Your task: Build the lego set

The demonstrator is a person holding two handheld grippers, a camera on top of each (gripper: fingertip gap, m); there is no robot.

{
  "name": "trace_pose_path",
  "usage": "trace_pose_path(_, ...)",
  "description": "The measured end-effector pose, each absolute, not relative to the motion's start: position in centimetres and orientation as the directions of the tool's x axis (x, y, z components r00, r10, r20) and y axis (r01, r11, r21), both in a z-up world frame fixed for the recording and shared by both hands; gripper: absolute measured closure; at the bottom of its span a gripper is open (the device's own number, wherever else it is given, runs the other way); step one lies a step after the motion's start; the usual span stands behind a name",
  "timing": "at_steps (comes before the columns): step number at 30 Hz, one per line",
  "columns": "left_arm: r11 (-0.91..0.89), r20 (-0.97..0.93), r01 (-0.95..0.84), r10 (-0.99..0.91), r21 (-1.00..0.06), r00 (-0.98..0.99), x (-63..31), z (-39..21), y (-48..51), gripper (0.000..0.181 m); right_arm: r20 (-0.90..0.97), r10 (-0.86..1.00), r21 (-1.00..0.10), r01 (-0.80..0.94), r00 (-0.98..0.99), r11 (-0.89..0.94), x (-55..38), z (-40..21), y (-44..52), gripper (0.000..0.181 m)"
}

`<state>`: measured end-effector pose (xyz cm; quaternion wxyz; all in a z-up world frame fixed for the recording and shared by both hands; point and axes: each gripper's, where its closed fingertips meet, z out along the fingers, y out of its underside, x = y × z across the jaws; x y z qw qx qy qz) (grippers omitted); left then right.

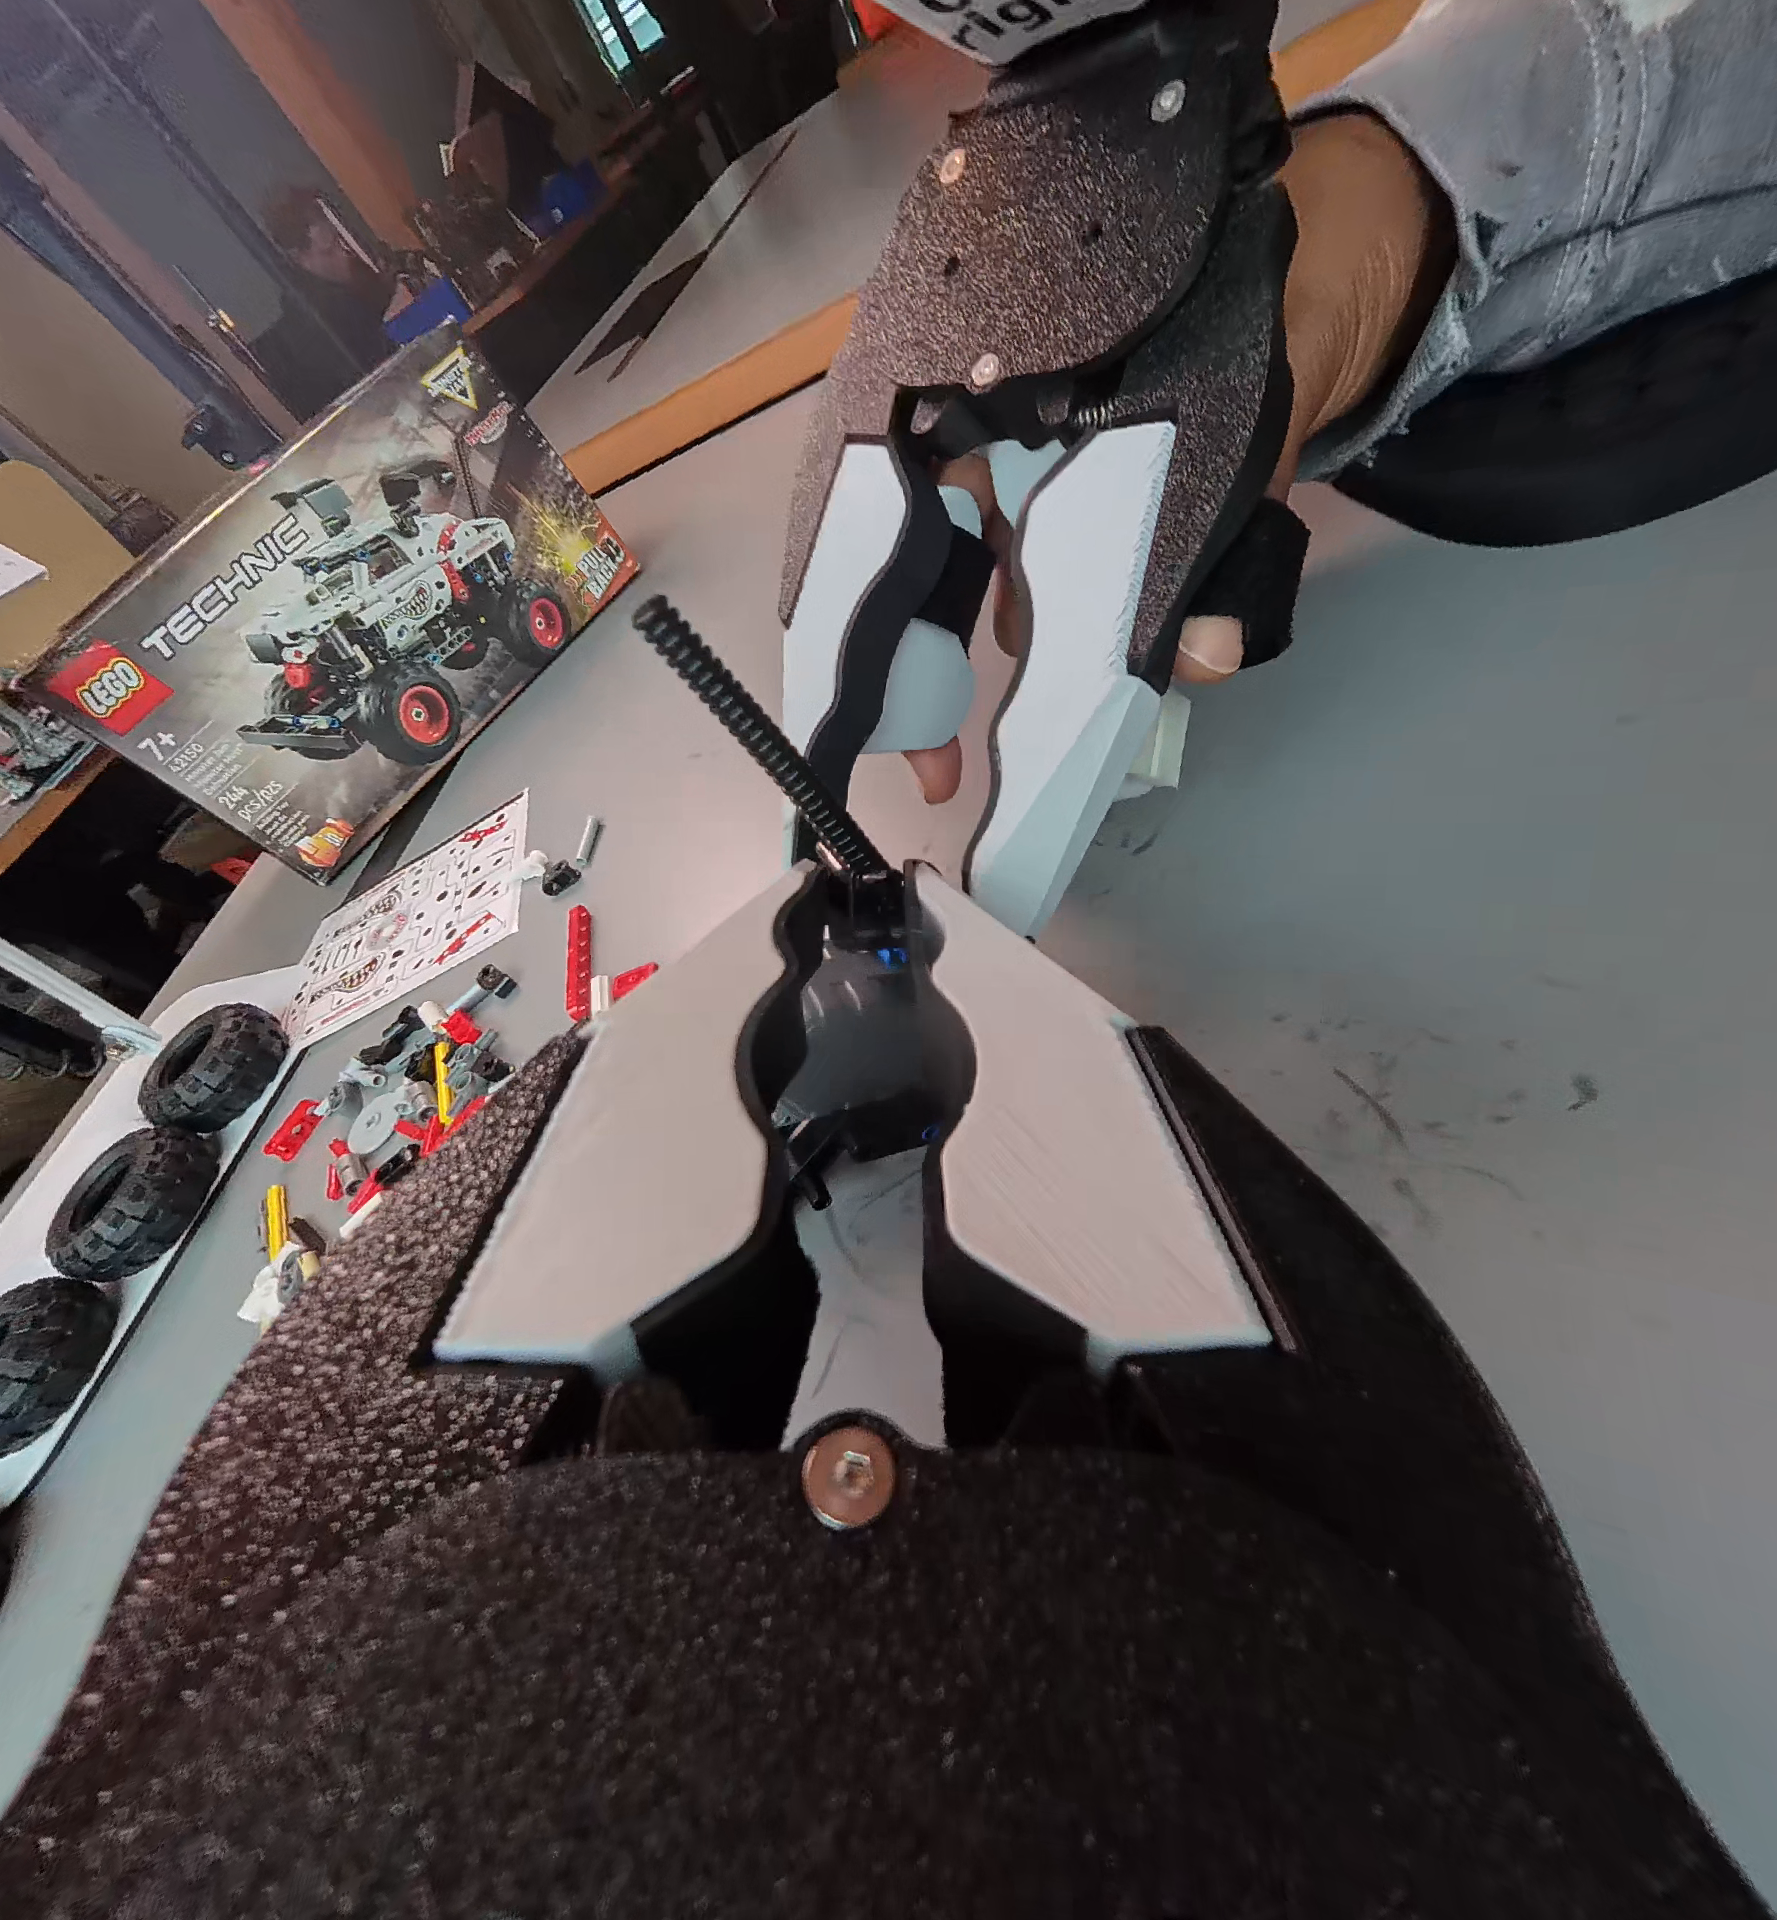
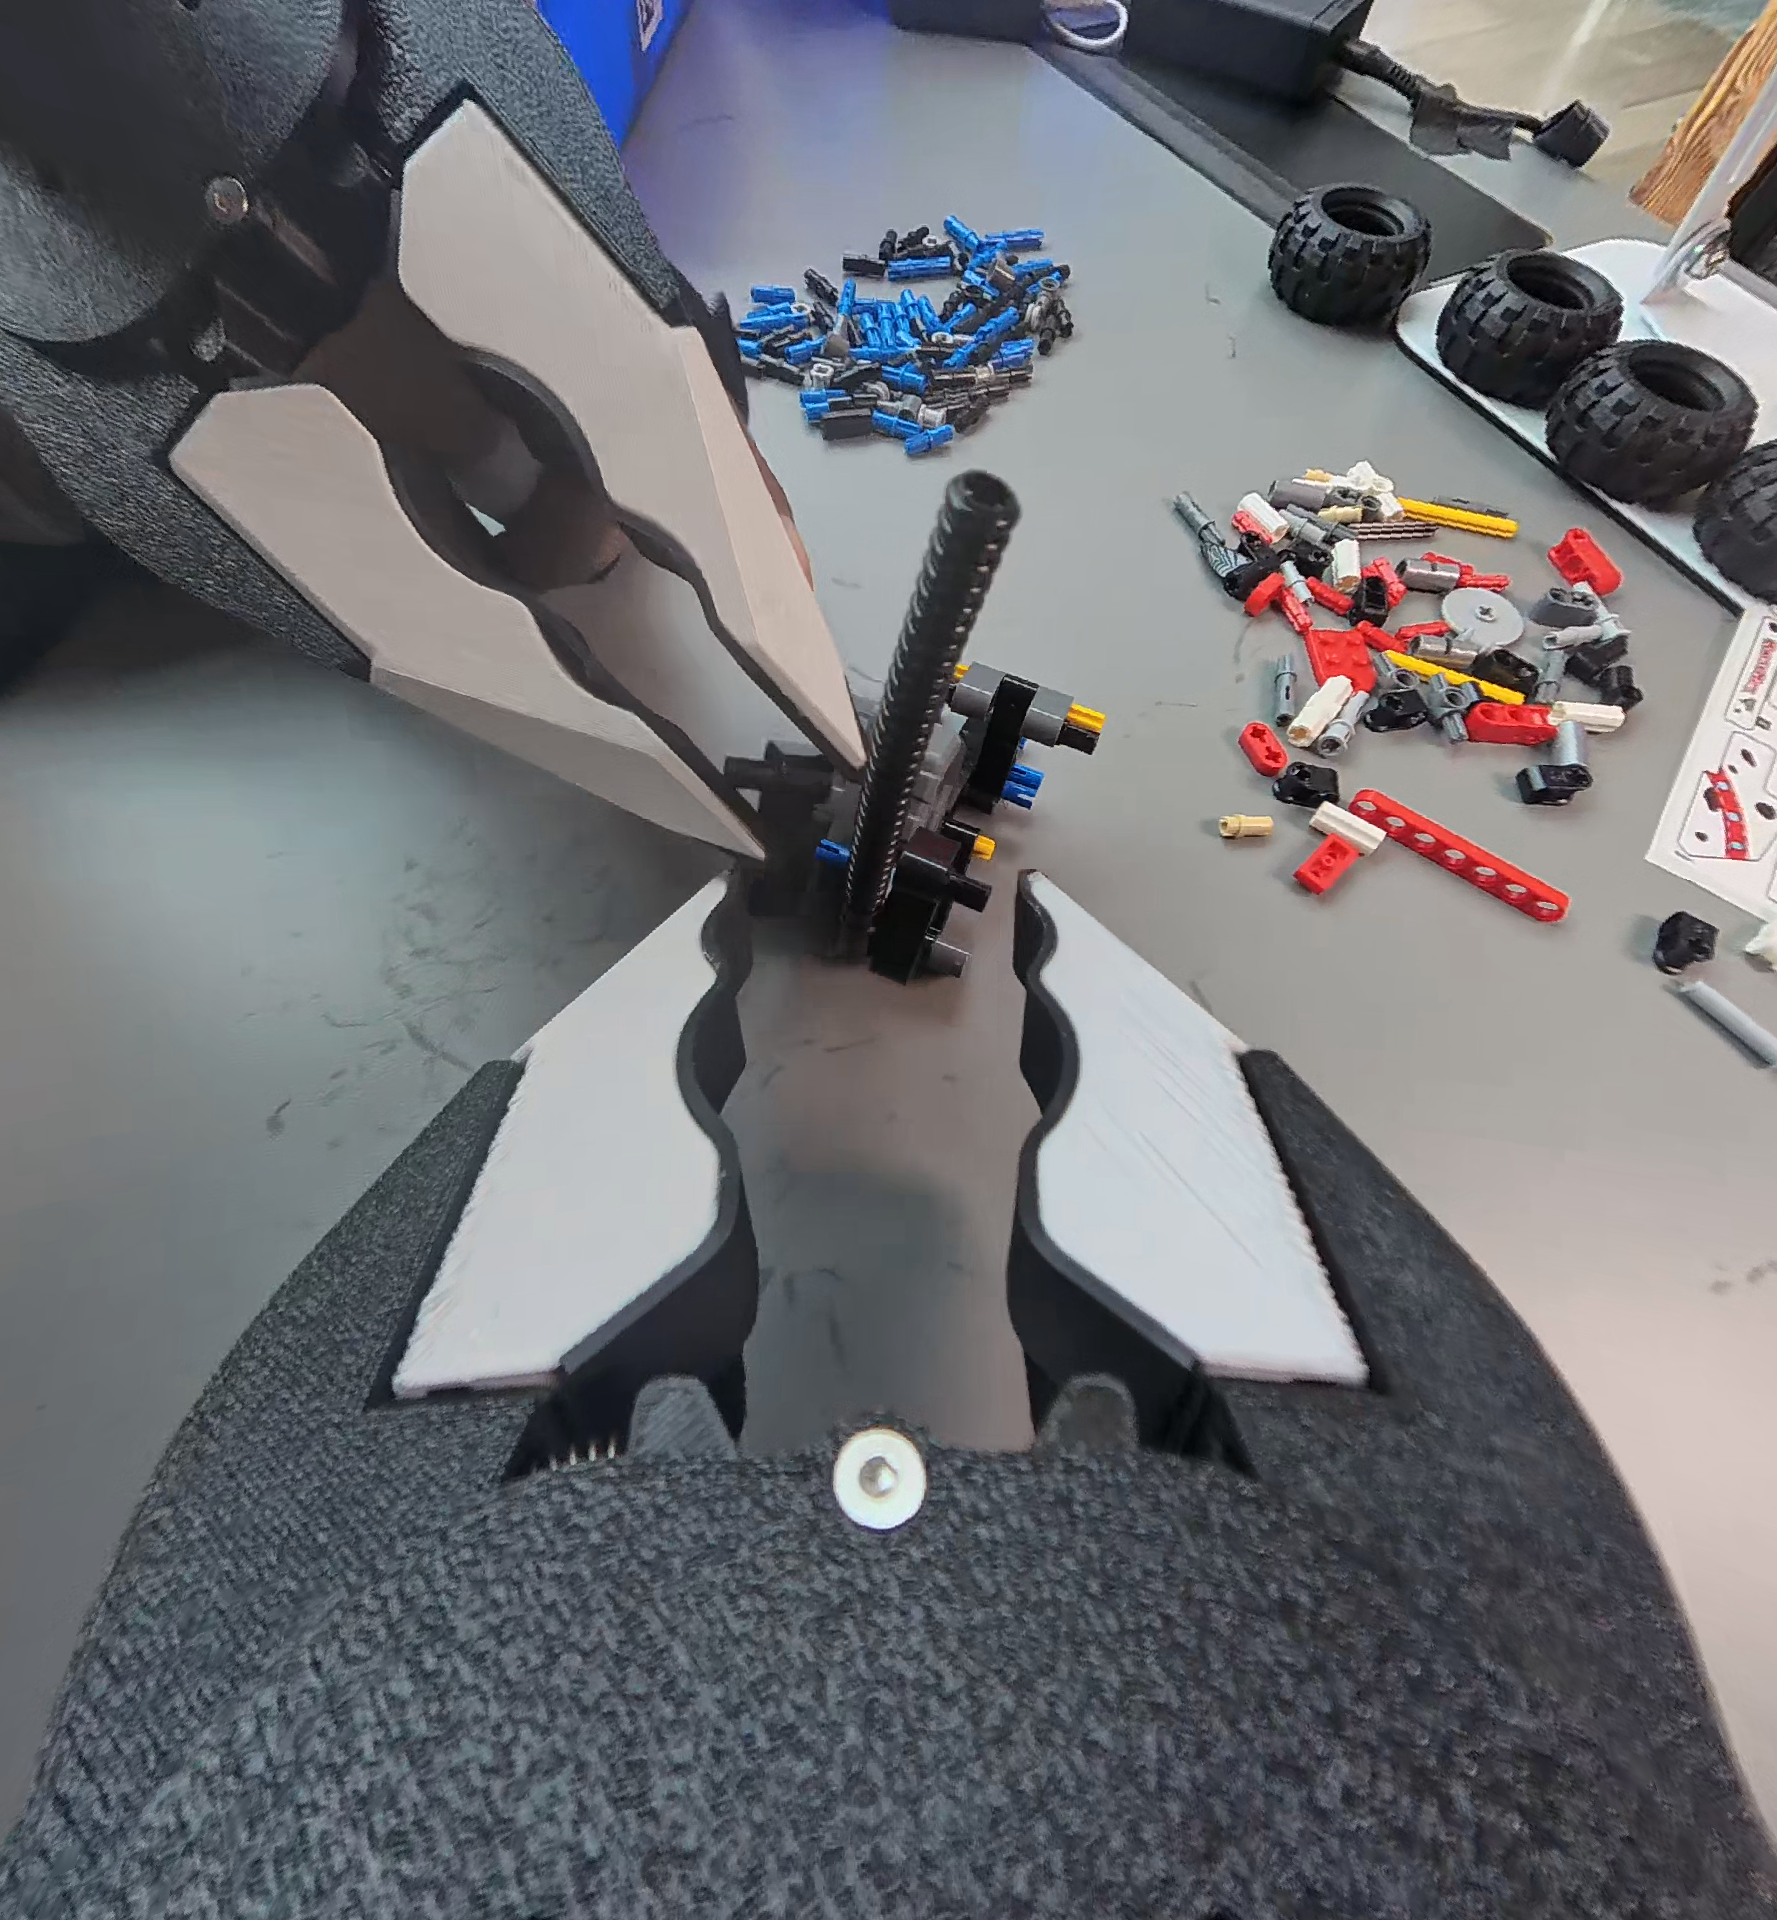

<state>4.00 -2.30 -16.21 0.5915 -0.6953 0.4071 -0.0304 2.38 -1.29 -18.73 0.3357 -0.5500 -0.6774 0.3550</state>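
Black hose (image 2: 925,707) rises from the assembly (image 2: 925,831) clamped by the left gripper (image 2: 811,800); the right gripper (image 2: 873,894), jaws apart, should close squarely.

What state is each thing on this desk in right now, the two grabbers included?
Left gripper: jaws shut on the model.
Right gripper: jaws open, empty.
Model: part-built, held.
Hose: sticking up from the model.
Tyres: loose, in a row.
Blue pins: heaped.
Box: propped, tilted.
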Motion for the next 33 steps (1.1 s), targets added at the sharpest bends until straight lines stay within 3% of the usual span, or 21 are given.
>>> trace_pose_path(4, 0.069, -0.406, -0.456, -0.584, -0.887, 0.703, 4.0, -14.1, -3.2, 0.166, 0.166, 0.980, -0.841, 0.503, -0.109, 0.198, 3.6, -17.7, -0.7, 0.120)
trace_pose_path(12, 0.121, -0.359, -0.362, -0.597, -0.924, 0.717, 5.2, -11.8, -4.0, 0.167, -0.048, 0.965, -0.958, 0.285, -0.259, 0.029, 3.9, -13.0, -5.3, 0.164)
trace_pose_path(16, 0.045, -0.290, -0.332, -0.605, -0.942, 0.742, 5.0, -12.4, -3.7, 0.161, 0.103, 0.969, -0.942, 0.290, -0.226, 0.168, 4.0, -13.5, -4.6, 0.171)
trace_pose_path(19, -0.138, -0.139, -0.266, -0.583, -0.954, 0.801, 4.4, -13.6, -3.0, 0.153, 0.236, 0.961, -0.908, 0.321, -0.141, 0.270, 3.9, -14.6, -3.8, 0.171)
trace_pose_path(23, -0.299, -0.033, -0.215, -0.515, -0.930, 0.857, 4.2, -14.9, -2.9, 0.158, 0.400, 0.915, -0.837, 0.387, -0.052, 0.387, 3.8, -15.6, -3.2, 0.171)
trace_pose_path(28, -0.338, -0.092, -0.268, -0.457, -0.902, 0.885, 4.0, -15.7, -3.4, 0.169, 0.583, 0.812, -0.728, 0.431, -0.020, 0.533, 3.6, -16.1, -3.3, 0.174)
trace_pose_path(33, -0.283, -0.172, -0.333, -0.470, -0.899, 0.866, 3.9, -15.4, -3.6, 0.169, 0.631, 0.776, -0.706, 0.413, -0.003, 0.575, 3.6, -15.8, -3.5, 0.174)
